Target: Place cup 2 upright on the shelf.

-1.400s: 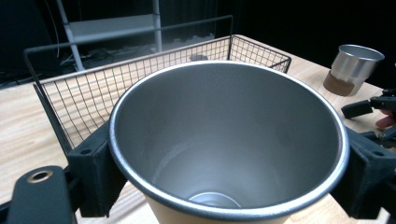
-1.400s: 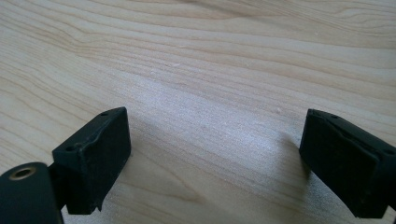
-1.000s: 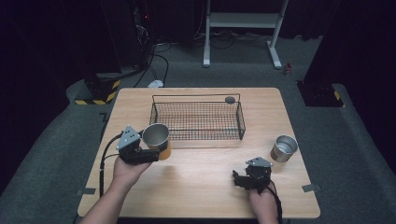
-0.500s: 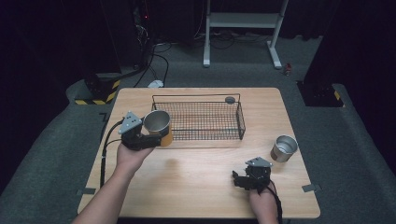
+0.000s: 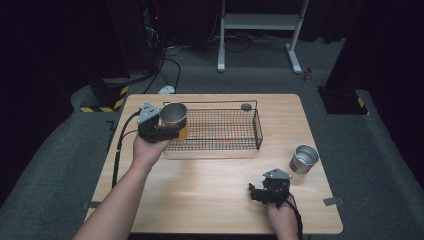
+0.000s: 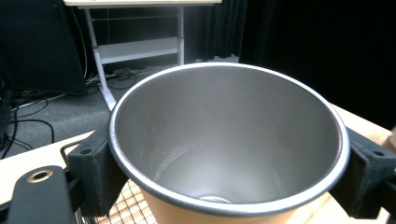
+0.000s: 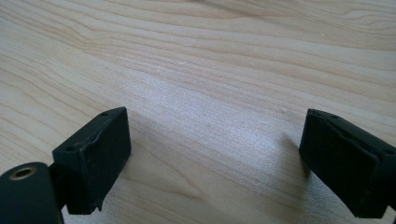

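My left gripper (image 5: 170, 129) is shut on an orange cup with a steel inside (image 5: 173, 119), held upright in the air over the left end of the black wire basket (image 5: 250, 123). In the left gripper view the cup (image 6: 224, 158) stands close, its rim clamped between both jaws, and its inside looks bare. My right gripper (image 5: 256, 194) rests low over the wooden table (image 5: 200, 185) near the front right, jaws wide apart with bare wood (image 7: 210, 121) between them. A second steel cup (image 5: 304, 158) stands upright on the table to the right of the basket.
A small dark round thing (image 5: 246, 106) sits at the basket's back right rim. Beyond the table's far edge stand a white frame (image 5: 260, 30) and cables on the grey floor. Yellow-black striped tape (image 5: 102, 106) marks the floor at the back left.
My left gripper has carried the orange cup up and away from me, from the table beside the basket to above its left end. The right gripper has stayed put.
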{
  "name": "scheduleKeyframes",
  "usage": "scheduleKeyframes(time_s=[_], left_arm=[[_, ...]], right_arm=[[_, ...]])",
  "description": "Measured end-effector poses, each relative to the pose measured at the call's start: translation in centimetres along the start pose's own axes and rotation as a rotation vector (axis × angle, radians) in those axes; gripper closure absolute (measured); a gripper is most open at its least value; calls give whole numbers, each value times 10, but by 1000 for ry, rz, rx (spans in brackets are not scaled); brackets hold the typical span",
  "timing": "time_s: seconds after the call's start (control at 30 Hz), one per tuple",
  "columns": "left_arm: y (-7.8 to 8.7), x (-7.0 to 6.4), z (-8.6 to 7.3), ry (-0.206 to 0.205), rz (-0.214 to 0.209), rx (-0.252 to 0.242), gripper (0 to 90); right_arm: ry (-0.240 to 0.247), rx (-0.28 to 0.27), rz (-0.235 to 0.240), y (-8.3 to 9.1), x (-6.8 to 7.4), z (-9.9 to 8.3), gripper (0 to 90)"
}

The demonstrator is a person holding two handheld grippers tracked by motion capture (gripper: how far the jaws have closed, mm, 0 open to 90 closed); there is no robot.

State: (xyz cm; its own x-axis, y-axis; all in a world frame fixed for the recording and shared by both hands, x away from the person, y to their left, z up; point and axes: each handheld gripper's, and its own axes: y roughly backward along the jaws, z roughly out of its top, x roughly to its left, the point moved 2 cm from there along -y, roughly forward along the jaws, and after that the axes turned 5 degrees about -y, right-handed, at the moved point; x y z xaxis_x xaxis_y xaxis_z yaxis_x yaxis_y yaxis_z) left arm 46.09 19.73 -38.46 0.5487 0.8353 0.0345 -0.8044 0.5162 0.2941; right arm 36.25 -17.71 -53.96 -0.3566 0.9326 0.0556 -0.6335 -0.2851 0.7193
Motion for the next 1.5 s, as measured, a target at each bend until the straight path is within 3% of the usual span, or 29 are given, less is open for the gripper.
scheduleKeyframes(time_s=[0.33, 0.6, 0.67, 0.77, 0.9, 1.03, 1.33, 1.5], left_arm=[[-36, 15, -5, 37, 26, 31, 135], [-63, 22, -24, 51, 48, 101, 135], [-70, 23, -30, 54, 58, 122, 135], [-78, 22, -38, 73, 41, 164, 135], [-87, 20, -47, 80, 65, 207, 134], [-92, 17, -54, 68, 73, 253, 134], [-95, 14, -58, 63, 88, 257, 132], [-97, 15, -60, 65, 96, 284, 131]], right_arm=[[11, -2, 4, -1, 0, 1, 89], [17, -4, 8, -1, 0, 1, 89], [17, -4, 8, -1, 0, 1, 90], [15, -1, 7, -1, 0, 1, 90], [15, -1, 8, -1, 0, 1, 90], [18, -3, 8, -1, 0, 1, 90], [16, -2, 8, -1, 0, 1, 90], [15, -2, 8, -1, 0, 1, 90]])
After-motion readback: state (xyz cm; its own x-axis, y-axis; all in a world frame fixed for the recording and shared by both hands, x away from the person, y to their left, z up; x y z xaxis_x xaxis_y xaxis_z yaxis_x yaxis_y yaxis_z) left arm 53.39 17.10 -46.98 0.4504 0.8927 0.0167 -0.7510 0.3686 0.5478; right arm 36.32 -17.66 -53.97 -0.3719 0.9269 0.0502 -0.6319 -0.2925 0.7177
